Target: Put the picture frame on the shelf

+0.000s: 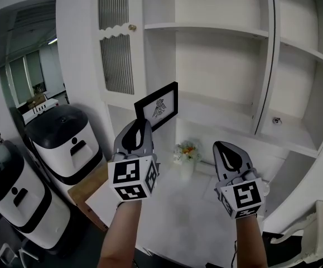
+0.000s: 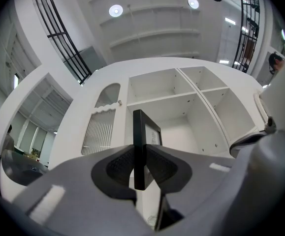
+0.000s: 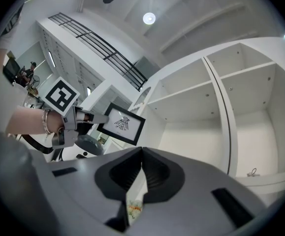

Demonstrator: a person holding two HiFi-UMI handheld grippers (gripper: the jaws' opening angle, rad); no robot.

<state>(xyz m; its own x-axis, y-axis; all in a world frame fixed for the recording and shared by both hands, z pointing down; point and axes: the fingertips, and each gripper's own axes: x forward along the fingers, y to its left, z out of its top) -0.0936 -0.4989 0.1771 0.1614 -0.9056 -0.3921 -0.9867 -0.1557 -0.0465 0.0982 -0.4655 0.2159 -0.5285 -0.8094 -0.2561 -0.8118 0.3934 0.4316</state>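
A black picture frame (image 1: 158, 106) with a white print of a dark figure is held up in front of the white shelf unit (image 1: 217, 31). My left gripper (image 1: 140, 123) is shut on the frame's lower left edge; in the left gripper view the frame (image 2: 140, 146) stands edge-on between the pads. The right gripper view shows the frame (image 3: 123, 124) tilted, out to the left with the left gripper (image 3: 90, 118). My right gripper (image 1: 226, 149) hangs lower right, jaws together, holding nothing (image 3: 141, 154).
A small vase of flowers (image 1: 187, 152) stands on the white counter (image 1: 178, 205) below the frame. A slatted cabinet door (image 1: 115, 38) is at the left. Two white-and-black machines (image 1: 66, 138) stand at far left. A small metal fitting (image 1: 276, 120) lies on the right shelf.
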